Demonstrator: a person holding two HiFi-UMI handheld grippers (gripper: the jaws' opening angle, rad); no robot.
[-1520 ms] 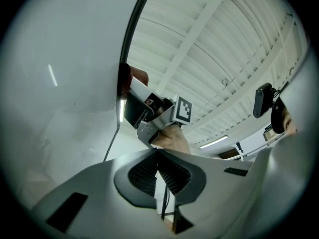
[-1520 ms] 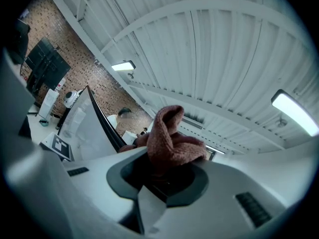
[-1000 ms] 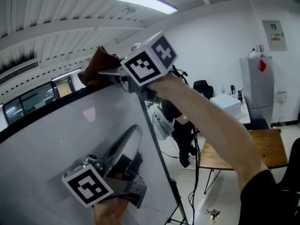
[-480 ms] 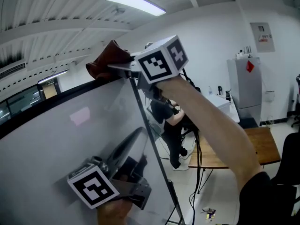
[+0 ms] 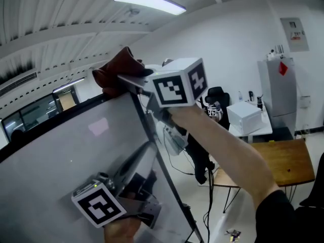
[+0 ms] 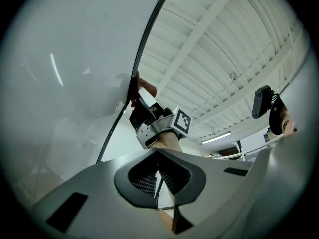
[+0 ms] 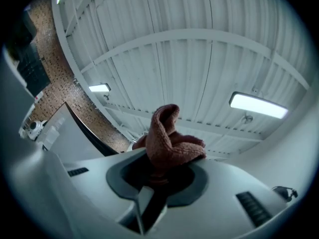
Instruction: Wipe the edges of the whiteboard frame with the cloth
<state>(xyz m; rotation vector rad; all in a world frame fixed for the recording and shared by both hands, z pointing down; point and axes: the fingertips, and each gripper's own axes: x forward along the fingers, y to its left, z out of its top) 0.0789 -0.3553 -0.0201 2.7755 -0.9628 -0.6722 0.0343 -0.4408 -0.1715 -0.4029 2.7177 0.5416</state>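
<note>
The right claw [image 5: 130, 80] is clenched on a crumpled reddish-brown cloth [image 5: 115, 70], whose bunched folds rise from between its jaws in the right gripper view. It presses the cloth against the top corner of the thin black whiteboard frame [image 5: 55, 118], where the upper edge meets the side edge. Lower down, the left claw [image 5: 144, 148] lies close along the glossy white whiteboard [image 5: 71, 156], near its side edge, with its jaw tips together and nothing between them.
</note>
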